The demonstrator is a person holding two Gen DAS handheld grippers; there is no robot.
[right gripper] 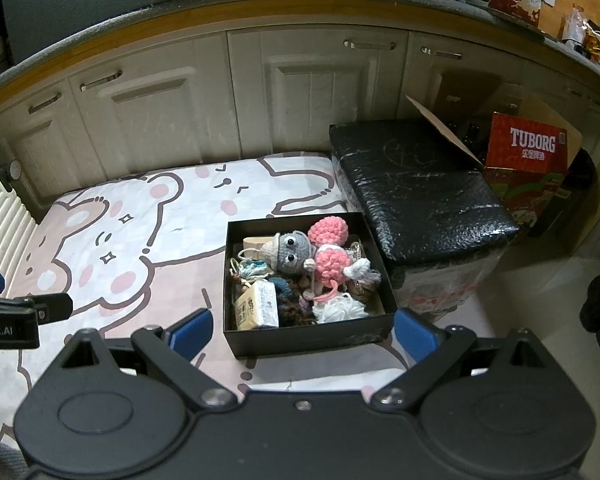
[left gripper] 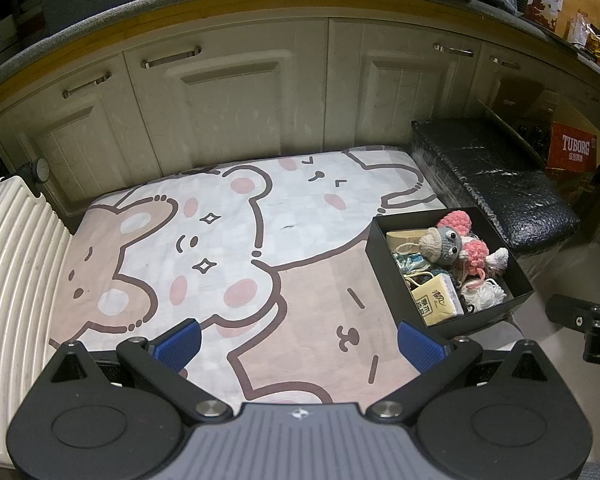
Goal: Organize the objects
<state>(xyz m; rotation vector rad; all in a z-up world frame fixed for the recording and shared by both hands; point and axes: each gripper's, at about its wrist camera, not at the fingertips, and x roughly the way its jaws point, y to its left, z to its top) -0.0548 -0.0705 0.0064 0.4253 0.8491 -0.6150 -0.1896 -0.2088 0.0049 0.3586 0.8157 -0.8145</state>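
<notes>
1. Black box (right gripper: pixel 308 336) sits at the right edge of the cartoon-print cloth (right gripper: pixel 140 240), near corner overhanging; black wrapped block (right gripper: pixel 420 200) just beside it, cabinets (right gripper: pixel 180 100) behind. Cloth left of box is bare.
2. Box: rigid, rectangular, open top. Contents: crocheted grey doll (right gripper: pixel 290 254), pink yarn balls (right gripper: pixel 328 232), white yarn (right gripper: pixel 340 308), tissue pack (right gripper: pixel 258 308).
3. Left gripper (left gripper: pixel 298 346): spread wide, holding nothing, over the cloth.
4. Right gripper (right gripper: pixel 304 330): wide, empty, fingers flanking box's near wall w/o contact.

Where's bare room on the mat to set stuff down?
Free: the cartoon mat left of the black box, bordered by the cabinet doors behind and the white ribbed panel on the left. Crowded: inside the box, packed with crochet toys and yarn. Both grippers are open and empty.
</notes>
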